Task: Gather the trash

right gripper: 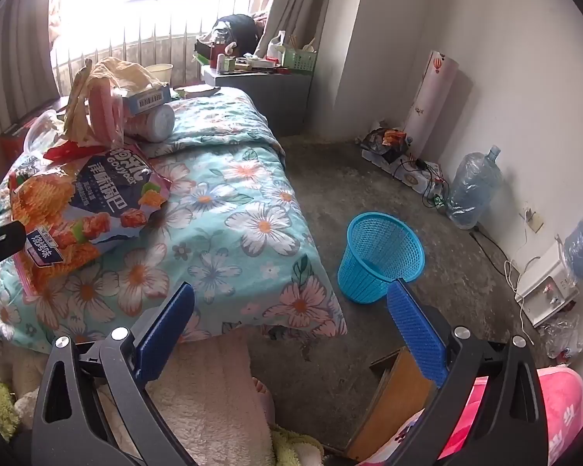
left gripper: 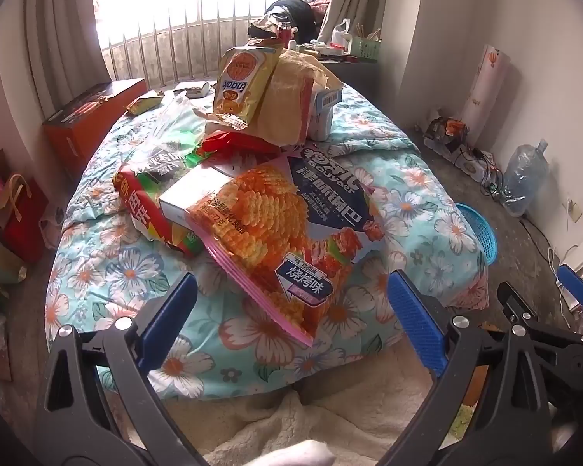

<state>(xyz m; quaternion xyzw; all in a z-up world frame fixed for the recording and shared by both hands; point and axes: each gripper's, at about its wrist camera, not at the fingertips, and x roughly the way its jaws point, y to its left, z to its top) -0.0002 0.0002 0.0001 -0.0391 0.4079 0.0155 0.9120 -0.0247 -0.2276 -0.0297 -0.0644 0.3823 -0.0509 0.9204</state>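
Both grippers [left gripper: 291, 318] [right gripper: 291, 318] are held wide apart, nothing between them. Snack bags [left gripper: 291, 233] are piled on the bed [left gripper: 419, 202]. At centre right, the blue basket [right gripper: 381, 256] appears empty; contents of the bags cannot be made out.

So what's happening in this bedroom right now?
A person is starting a trash pickup with two handheld grippers. Snack wrappers, led by a large chip bag, are piled on the floral bed. The left gripper hovers open before the chip bag; the right gripper is open, empty. A blue mesh wastebasket waits on the floor.
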